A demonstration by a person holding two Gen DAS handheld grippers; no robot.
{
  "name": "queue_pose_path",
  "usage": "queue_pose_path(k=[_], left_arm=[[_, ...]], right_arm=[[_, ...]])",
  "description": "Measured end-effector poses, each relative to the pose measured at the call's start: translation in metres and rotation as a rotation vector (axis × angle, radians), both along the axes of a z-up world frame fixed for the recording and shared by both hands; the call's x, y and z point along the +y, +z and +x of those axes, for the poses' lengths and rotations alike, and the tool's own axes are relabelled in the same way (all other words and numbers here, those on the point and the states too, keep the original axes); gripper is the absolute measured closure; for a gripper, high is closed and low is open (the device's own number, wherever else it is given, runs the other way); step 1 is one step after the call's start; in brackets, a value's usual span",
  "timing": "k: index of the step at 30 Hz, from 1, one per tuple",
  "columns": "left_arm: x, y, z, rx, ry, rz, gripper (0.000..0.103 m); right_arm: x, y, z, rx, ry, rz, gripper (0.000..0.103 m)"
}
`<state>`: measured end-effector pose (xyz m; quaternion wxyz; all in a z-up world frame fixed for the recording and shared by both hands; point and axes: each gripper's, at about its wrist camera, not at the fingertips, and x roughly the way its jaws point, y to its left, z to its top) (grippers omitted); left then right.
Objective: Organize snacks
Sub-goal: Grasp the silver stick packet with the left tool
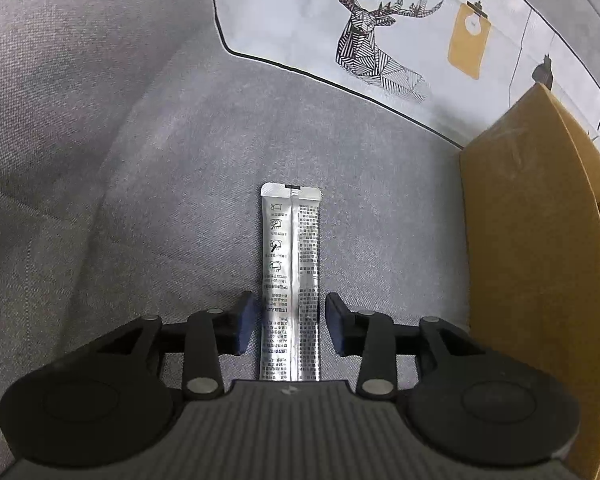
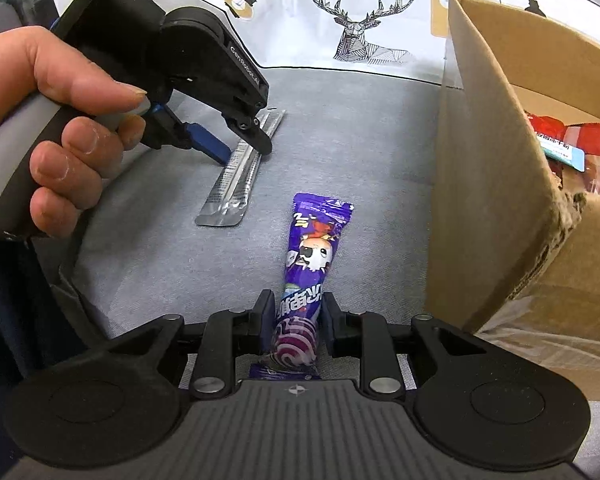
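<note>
On my far left a person's hand wraps the grey grip of the left gripper, seen from the right wrist camera as a black body angled down at the grey fabric surface. Through the left wrist camera, that gripper's jaws stand spread, and the silver stick sachet lies flat on the fabric straight between them, its length running along the line of the fingers. There is a clear sliver of fabric between each blue pad and the sachet's edge, so the pads straddle it without pressing. The sachet's far sealed end points toward the white cloth with a deer print that lies at the back of the surface.

Moving right, the purple lollipop packet lies on the same fabric, just beside the silver sachet and roughly parallel to it. The right gripper is narrowed onto the packet's near end: both of its pads sit against the wrapper right where the round candy bulges, pinching it. The packet's crimped far end points away from me along the fingers, and the packet looks to rest on the fabric.

Further right stands the open cardboard box, its near wall close beside the right gripper. Inside I can make out a red wrapper and some other packets I cannot identify.
</note>
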<state>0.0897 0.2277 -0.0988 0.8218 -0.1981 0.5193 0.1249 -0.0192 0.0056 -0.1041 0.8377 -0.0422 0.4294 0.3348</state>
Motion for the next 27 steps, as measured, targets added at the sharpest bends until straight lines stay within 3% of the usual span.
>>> queue_pose_path(k=[6,22,27], left_arm=[[-0.009,0.0,0.002,0.01,-0.046,0.057,0.059],[-0.013,-0.001,0.004,0.018,-0.075,0.093,0.059],[-0.014,0.0,0.004,0.021,-0.082,0.114,0.068]], right_arm=[[0.003,0.0,-0.002,-0.002,0.0,-0.002,0.075],[0.003,0.0,-0.004,-0.016,0.015,-0.008,0.075],[0.002,0.0,-0.004,-0.023,0.019,-0.009,0.078]])
